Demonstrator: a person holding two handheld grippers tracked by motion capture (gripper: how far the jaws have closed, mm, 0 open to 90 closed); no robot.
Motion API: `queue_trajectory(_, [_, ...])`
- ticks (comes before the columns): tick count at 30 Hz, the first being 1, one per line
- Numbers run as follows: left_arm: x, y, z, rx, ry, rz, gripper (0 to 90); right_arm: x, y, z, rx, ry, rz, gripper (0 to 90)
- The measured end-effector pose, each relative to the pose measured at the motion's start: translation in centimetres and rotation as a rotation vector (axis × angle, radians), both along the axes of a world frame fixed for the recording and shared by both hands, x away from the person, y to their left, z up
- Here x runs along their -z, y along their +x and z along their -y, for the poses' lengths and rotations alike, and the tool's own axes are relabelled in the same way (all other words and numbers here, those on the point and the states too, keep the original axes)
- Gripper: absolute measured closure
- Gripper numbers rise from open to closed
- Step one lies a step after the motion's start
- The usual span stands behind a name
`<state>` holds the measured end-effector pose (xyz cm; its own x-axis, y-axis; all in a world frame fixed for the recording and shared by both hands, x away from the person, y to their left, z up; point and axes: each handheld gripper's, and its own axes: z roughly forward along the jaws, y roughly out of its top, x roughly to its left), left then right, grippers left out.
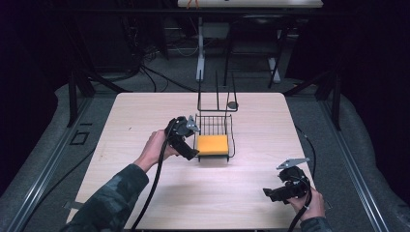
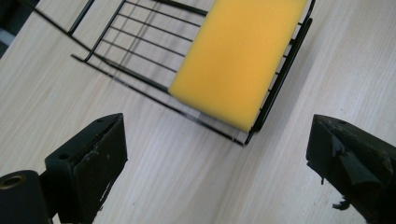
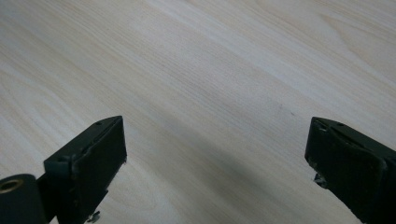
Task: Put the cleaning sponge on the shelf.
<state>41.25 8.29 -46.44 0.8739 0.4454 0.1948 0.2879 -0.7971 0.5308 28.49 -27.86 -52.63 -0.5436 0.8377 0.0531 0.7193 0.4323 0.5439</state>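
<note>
A yellow sponge (image 1: 212, 144) lies flat in the near end of a black wire basket (image 1: 227, 126) at the middle of the light wooden table (image 1: 145, 111). In the high view its long axis runs left to right across the basket, while the basket's own length runs near to far. A taller wire frame (image 1: 217, 99) stands just beyond the basket's far end.

The left gripper (image 1: 186, 140) is held by the left hand (image 1: 155, 150) just left of the basket, pointing toward it. In the left gripper view its jaws stand wide apart over bare table, holding and touching nothing, with the sponge's nearest corner just beyond them.

The right gripper (image 1: 280, 192) is held by the right hand (image 1: 312, 205) at the table's near right corner, well apart from the basket. Its jaws are likewise spread wide, empty.
</note>
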Motion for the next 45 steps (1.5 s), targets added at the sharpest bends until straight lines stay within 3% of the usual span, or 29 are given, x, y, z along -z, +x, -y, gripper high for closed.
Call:
queue_trajectory(9, [-0.2,-1.9,-3.9,-0.077,-0.033,0.002,5.3,0.1,0.0,-0.1,-0.007,-0.003,-0.002,5.1])
queue_trajectory(13, [0.3,-2.7,-5.1,-0.118,-0.027,-0.010,5.8,0.2,0.1,-0.2,-0.009,-0.006,-0.004,5.3])
queue_trajectory(21, [1.0,-4.6,-7.5,-0.186,-0.061,-0.007,6.0,0.2,0.0,-0.1,-0.009,-0.008,-0.004,5.4])
queue_trajectory(34, [1.9,-7.5,-9.9,-0.223,-0.057,-0.019,4.4,0.2,0.0,0.0,-0.006,-0.007,-0.002,6.0])
queue_trajectory(45, [4.4,-9.4,-11.4,-0.264,-0.055,-0.070,3.7,0.2,0.0,0.0,-0.011,-0.015,-0.002,6.1])
